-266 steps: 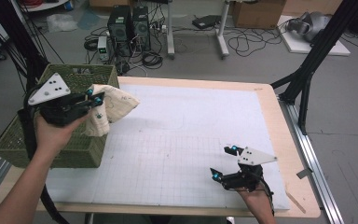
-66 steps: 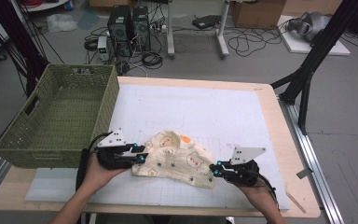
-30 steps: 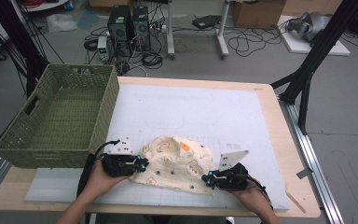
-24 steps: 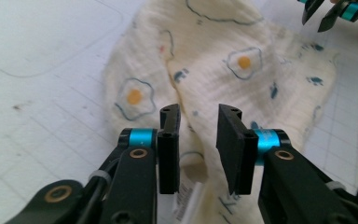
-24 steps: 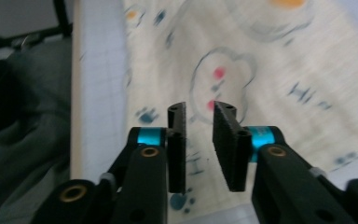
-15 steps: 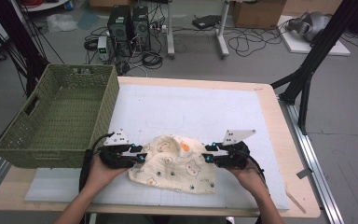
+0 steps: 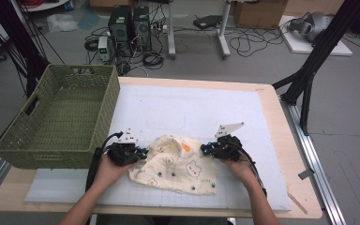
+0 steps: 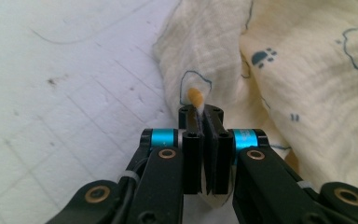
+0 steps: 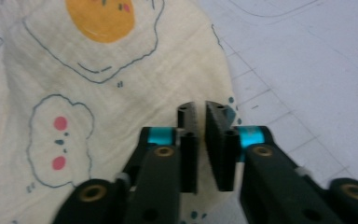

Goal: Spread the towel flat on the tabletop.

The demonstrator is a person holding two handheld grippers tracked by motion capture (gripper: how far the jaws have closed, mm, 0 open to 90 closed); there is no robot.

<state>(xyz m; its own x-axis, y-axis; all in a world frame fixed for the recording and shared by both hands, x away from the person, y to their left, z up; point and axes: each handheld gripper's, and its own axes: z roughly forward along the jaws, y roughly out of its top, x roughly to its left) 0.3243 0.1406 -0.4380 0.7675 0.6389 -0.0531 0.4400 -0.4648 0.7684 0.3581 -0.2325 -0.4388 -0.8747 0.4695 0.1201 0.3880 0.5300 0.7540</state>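
A cream muslin cloth printed with bears, paw marks and fried eggs lies rumpled on the white gridded mat near the front edge of the wooden table, between the person's two hands. The left tongs have just been closing and now pinch a raised fold of the cloth's edge between their pads, a sliver of fabric showing at the tips; in the high view the left tongs sit at the cloth's left border. The right tongs have likewise just been closing at the opposite border; their jaws stand nearly together over the printed fabric, but whether any cloth is caught between them I cannot tell. Taking hold at two opposite edges looks meant to let the hands pull the cloth taut and spread it flat. The green woven plastic basket stands well apart on the left, out of the way of the spreading.
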